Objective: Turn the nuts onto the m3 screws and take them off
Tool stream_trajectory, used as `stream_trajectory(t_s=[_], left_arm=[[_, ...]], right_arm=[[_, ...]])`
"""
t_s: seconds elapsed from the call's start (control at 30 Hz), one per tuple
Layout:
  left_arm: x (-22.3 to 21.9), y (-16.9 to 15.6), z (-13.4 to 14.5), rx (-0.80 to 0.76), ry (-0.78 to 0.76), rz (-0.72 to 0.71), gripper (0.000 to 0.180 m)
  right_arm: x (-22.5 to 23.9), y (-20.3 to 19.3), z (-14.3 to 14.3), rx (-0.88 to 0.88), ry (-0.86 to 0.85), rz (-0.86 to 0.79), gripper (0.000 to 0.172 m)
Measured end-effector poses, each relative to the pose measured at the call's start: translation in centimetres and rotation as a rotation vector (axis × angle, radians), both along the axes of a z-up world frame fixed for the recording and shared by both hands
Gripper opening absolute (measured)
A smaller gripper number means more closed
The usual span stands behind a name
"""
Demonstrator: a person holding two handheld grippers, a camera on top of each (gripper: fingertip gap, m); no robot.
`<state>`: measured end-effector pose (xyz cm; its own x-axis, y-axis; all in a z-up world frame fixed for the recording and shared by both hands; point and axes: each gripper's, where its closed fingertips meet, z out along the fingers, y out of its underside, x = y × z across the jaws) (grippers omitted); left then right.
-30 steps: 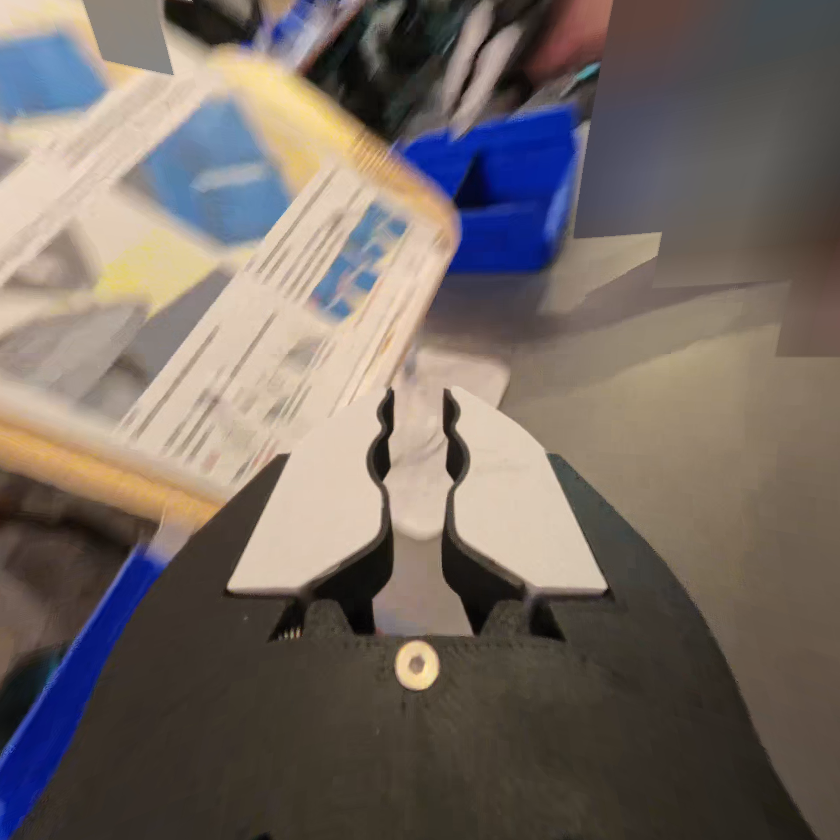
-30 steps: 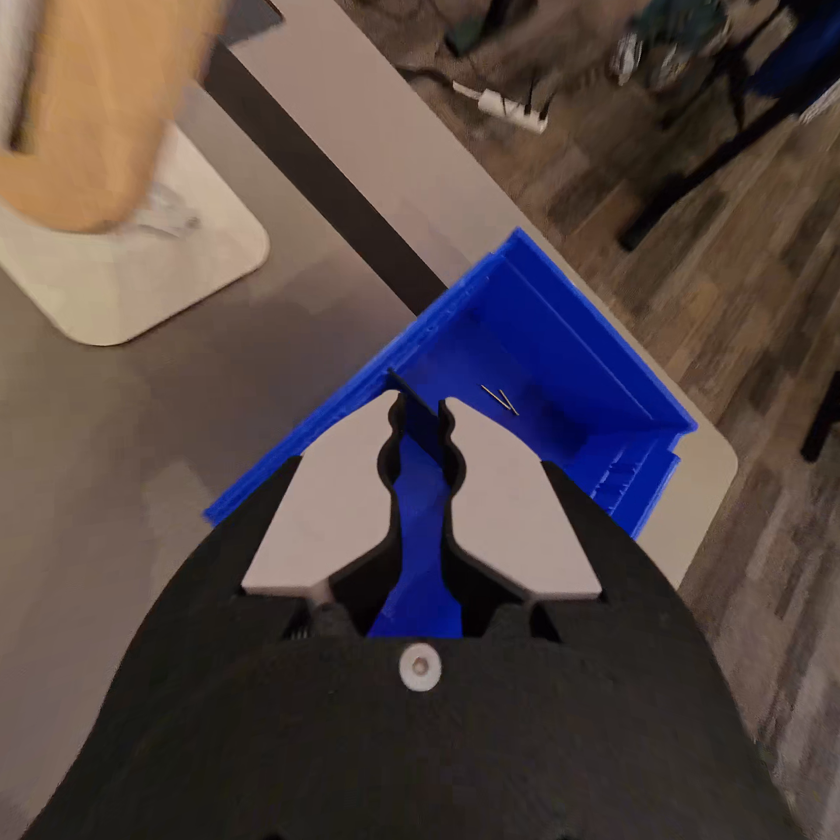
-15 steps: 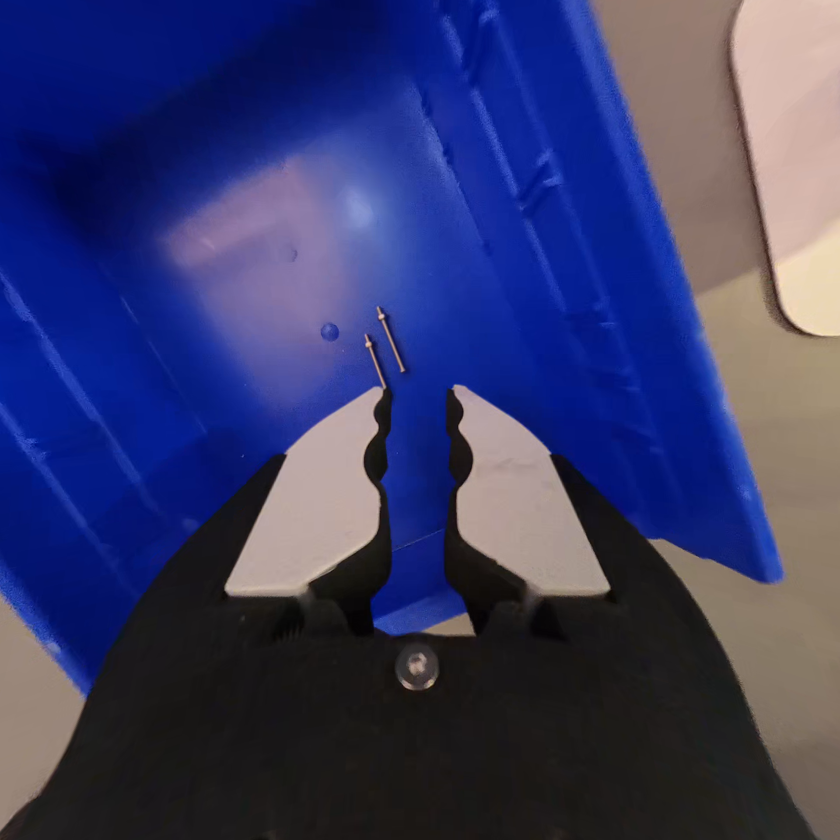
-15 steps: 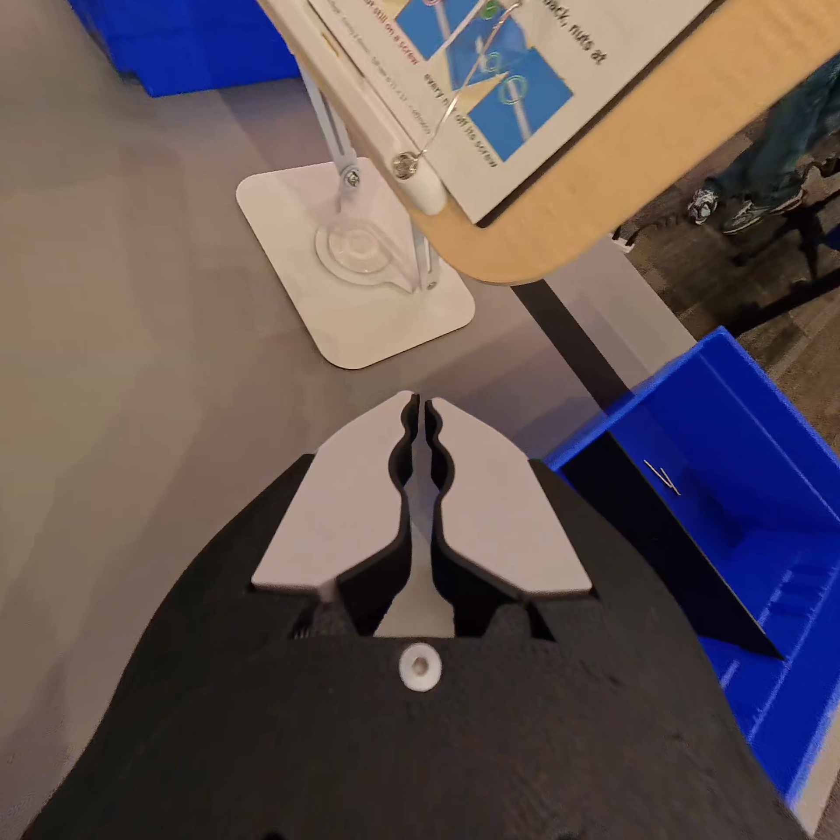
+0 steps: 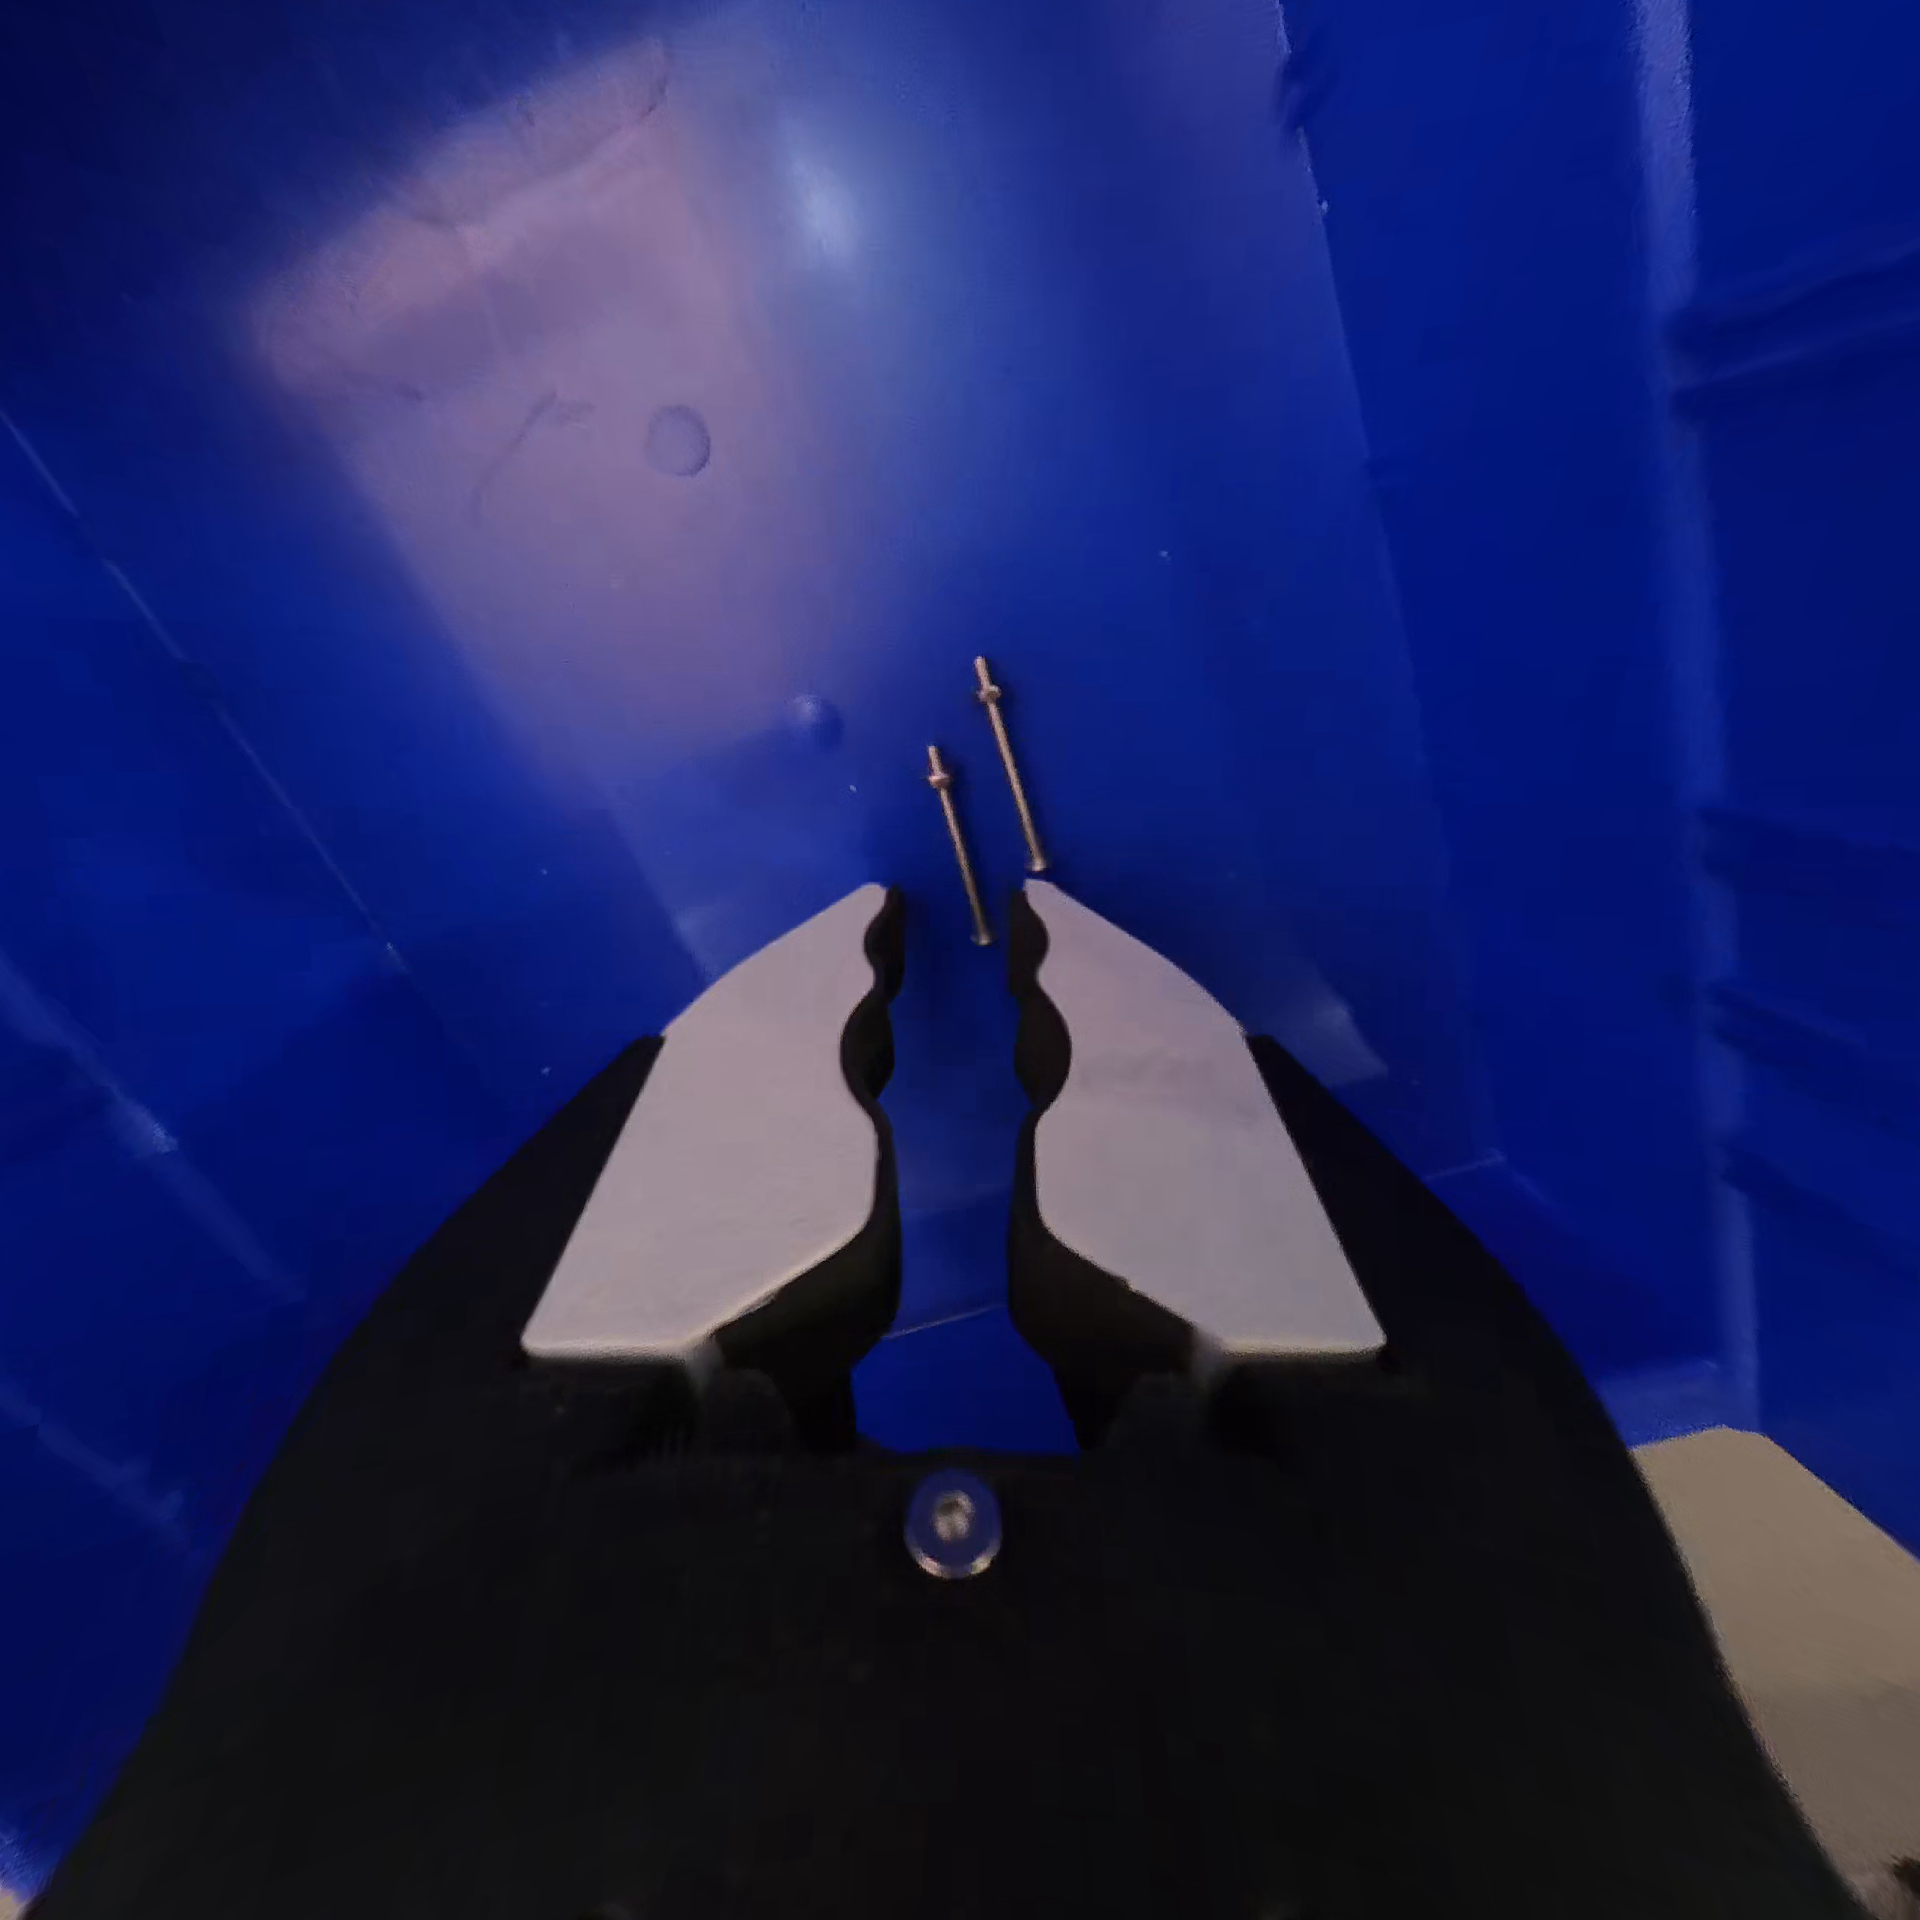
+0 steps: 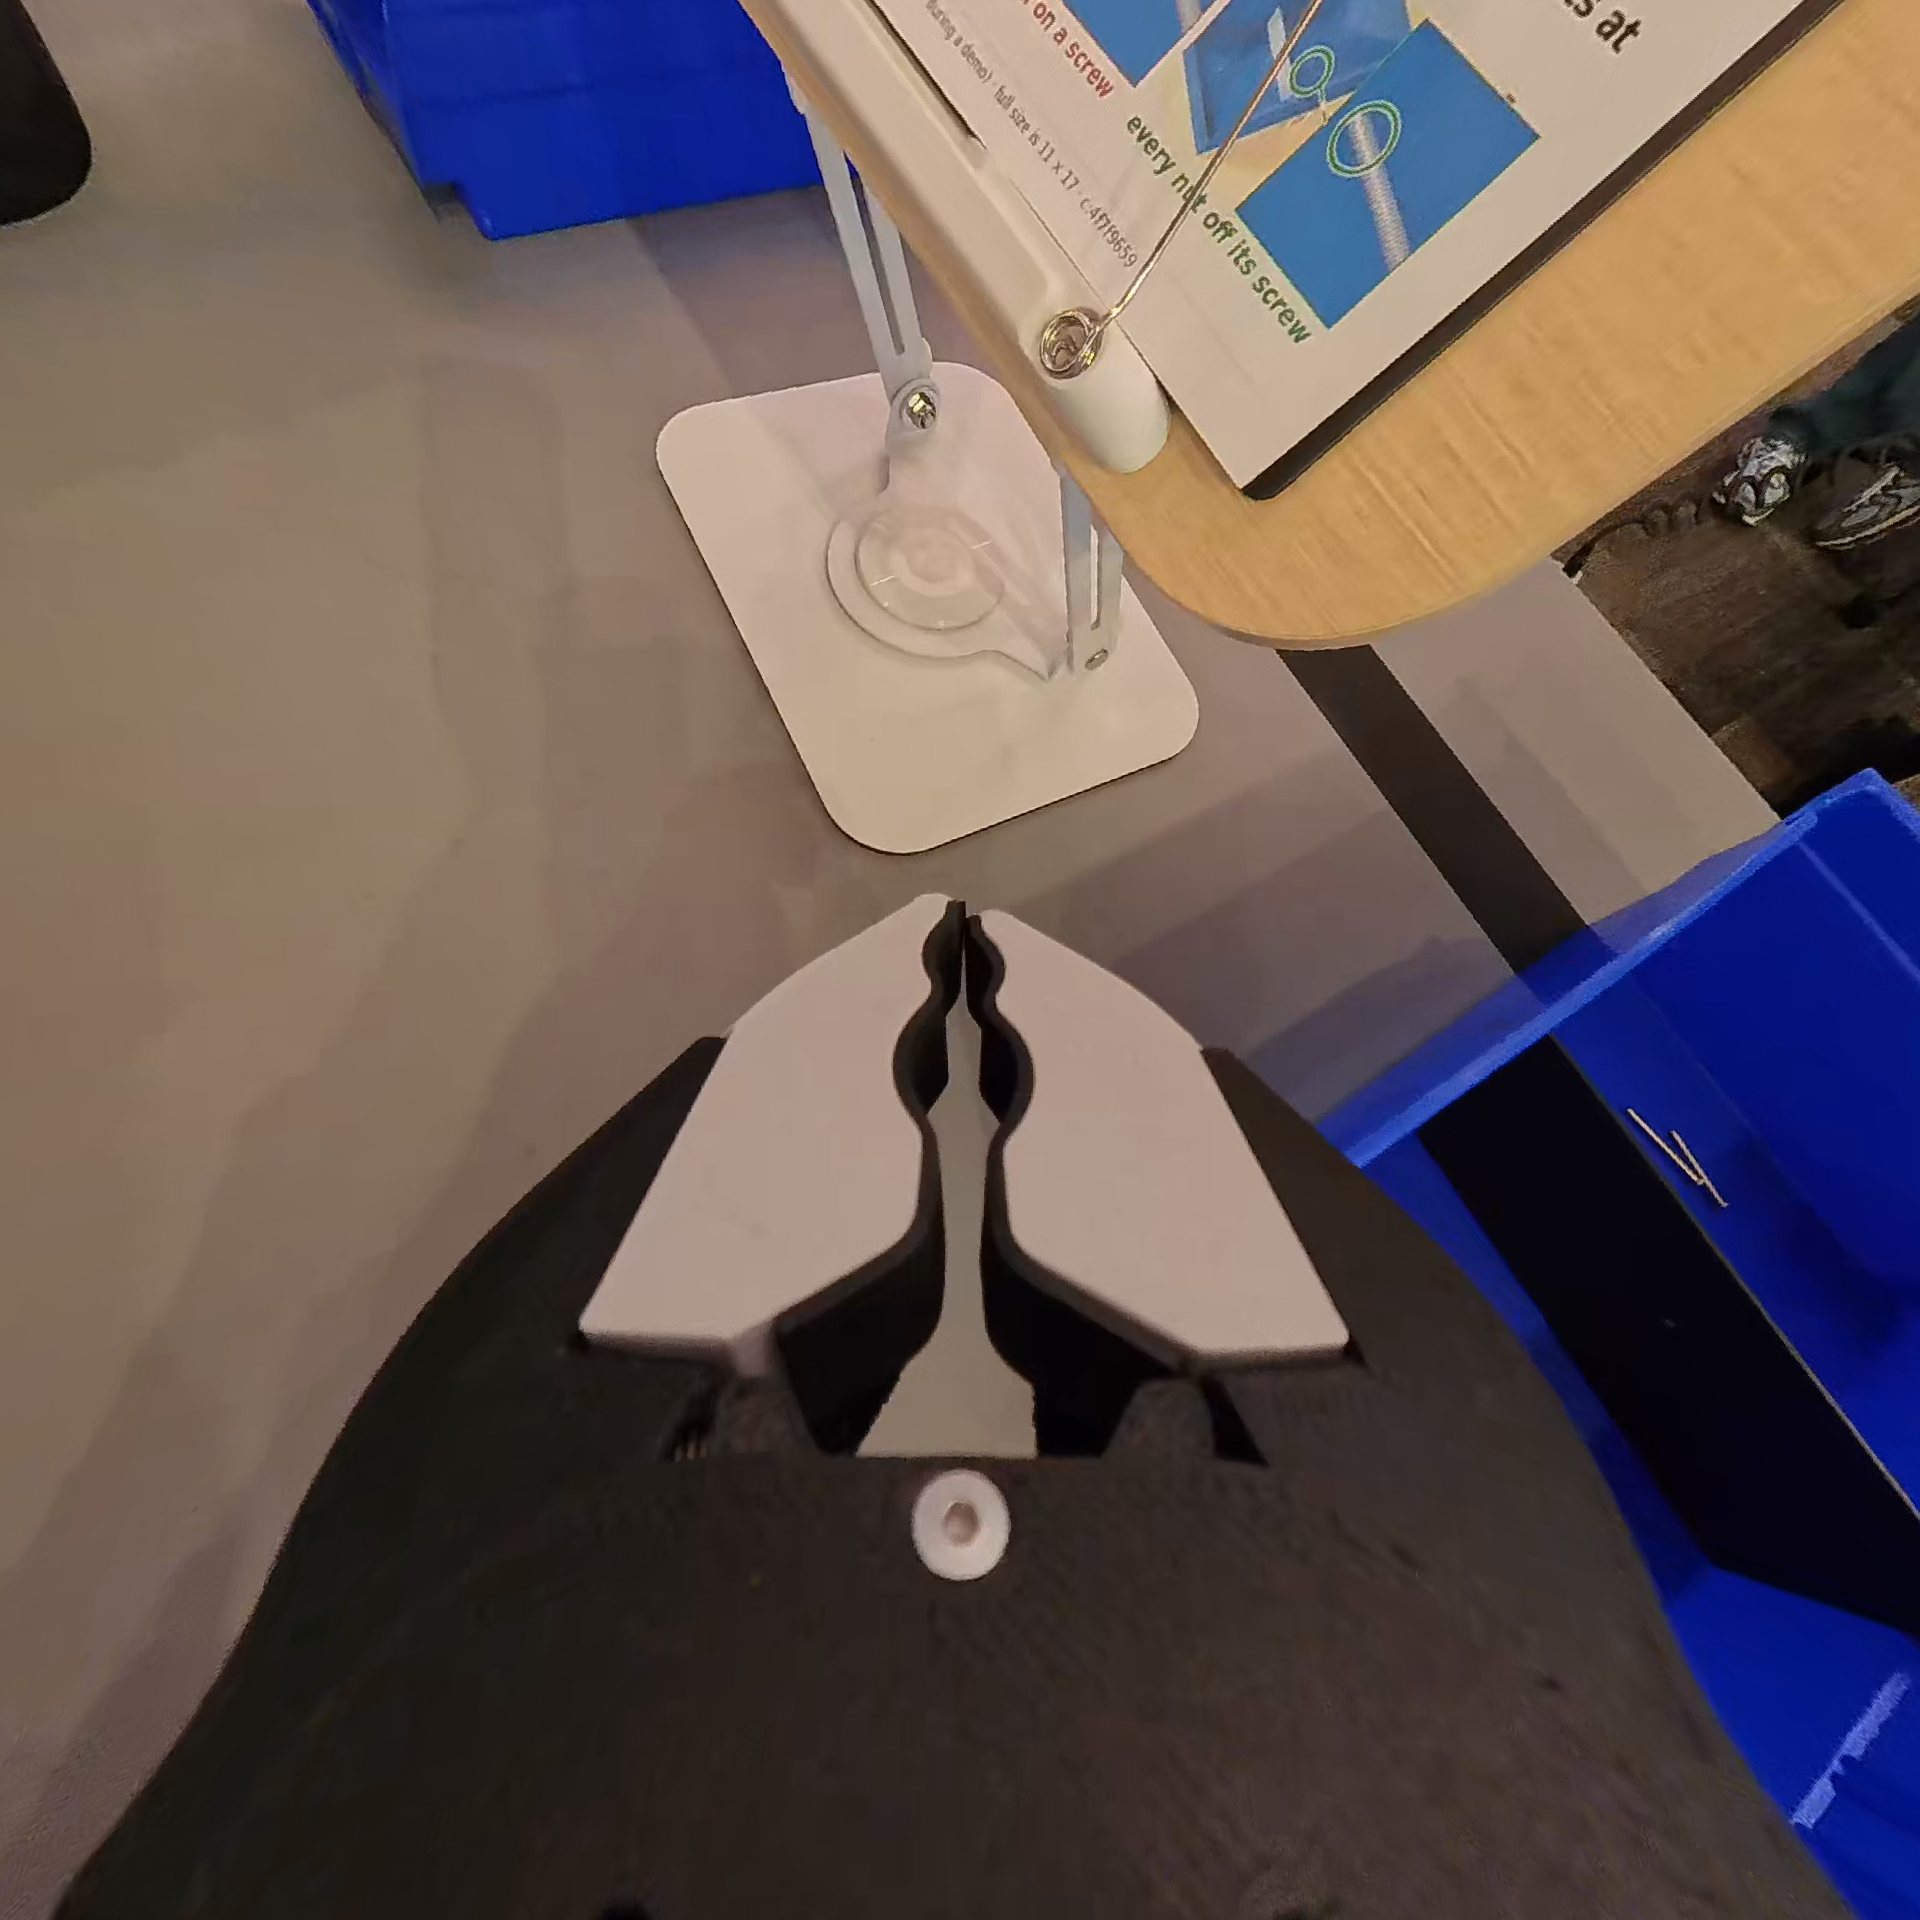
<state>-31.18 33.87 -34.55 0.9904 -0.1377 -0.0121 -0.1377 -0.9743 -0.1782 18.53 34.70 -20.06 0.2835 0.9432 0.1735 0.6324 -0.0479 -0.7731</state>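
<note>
My left gripper (image 5: 954,902) is open inside a blue bin (image 5: 1507,623). Two thin metal screws, each with a small nut near its far end, lie on the bin floor. The nearer screw (image 5: 958,844) has its head end between my fingertips, and the pads do not touch it. The second screw (image 5: 1009,764) lies just beyond the right fingertip (image 5: 1039,914). My right gripper (image 6: 958,914) is shut with nothing between its pads, above the grey table (image 6: 312,727). The same blue bin (image 6: 1766,1039) with the two screws (image 6: 1678,1153) shows at the right of the right wrist view.
A white stand base (image 6: 935,665) sits on the table ahead of my right gripper. It carries a wooden board (image 6: 1455,436) with a printed sheet. Another blue bin (image 6: 582,104) stands at the back. A dark strip (image 6: 1455,790) runs along the table near its edge. The gap from one gripper's tips to the other's is roughly 50 cm.
My left gripper swung from the board down into the blue bin and moved closer to the screws. My right gripper turned away from the bin toward the stand and its pads came together on air.
</note>
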Motion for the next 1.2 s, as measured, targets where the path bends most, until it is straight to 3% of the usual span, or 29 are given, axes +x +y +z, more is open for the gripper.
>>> stream_trajectory(t_s=[0.13, 0.37, 0.47, 0.63, 0.77, 0.9, 1.0, 1.2], left_arm=[[0.0, 0.0, 0.0, 0.008, -0.018, 0.014, 0.003], [-0.4, -0.1, 0.5, 0.073, 0.040, -0.027, 0.003], [0.3, 0.2, 3.4, 0.228, -0.011, -0.013, 0.003], [3.2, -1.5, 11.6, 0.608, -0.139, -0.039, 0.002], [9.9, -4.1, 19.4, 0.955, -0.376, -0.174, 0.002], [17.4, -7.0, 23.9, 1.174, -0.571, -0.348, 0.002], [23.4, -8.6, 25.6, 1.275, -0.761, -0.466, 0.002], [33.4, -10.3, 24.5, 1.267, -0.956, -0.670, 0.002]], right_arm=[[0.0, -0.1, 0.2, 0.002, 0.006, 0.001, 0.001], [0.1, -0.5, 1.0, 0.016, 0.018, 0.007, 0.000], [0.0, -1.1, 1.9, 0.033, 0.033, 0.016, 0.001], [-1.3, -3.4, 4.4, 0.049, 0.115, 0.081, 0.002], [-4.1, -7.0, 6.4, 0.010, 0.253, 0.202, 0.007], [-7.1, -10.1, 8.1, -0.012, 0.410, 0.284, 0.014], [-8.7, -11.4, 9.4, -0.022, 0.533, 0.313, 0.020], [-10.7, -11.9, 12.0, -0.087, 0.721, 0.382, 0.029]])
